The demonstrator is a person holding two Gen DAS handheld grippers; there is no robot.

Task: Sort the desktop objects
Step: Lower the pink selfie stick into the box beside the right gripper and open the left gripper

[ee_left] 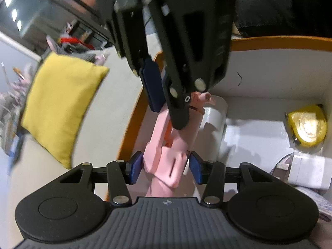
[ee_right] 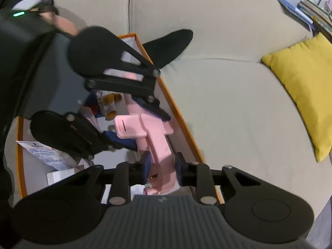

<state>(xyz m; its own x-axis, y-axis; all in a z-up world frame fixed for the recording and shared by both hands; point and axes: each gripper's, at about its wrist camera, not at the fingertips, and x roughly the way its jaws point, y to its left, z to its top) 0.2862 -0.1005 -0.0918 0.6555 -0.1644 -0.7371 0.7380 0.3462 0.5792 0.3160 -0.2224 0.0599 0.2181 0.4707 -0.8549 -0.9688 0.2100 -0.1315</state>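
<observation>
From my left wrist view, a yellow cushion lies on the sofa at far left. My left gripper pinches the wide end of the pink toy, over the orange-rimmed box. My right gripper comes in from above onto the toy's far end; on its own camera both pads press the narrow stem. Further right, white tape, then a yellow tape measure in the box's corner.
</observation>
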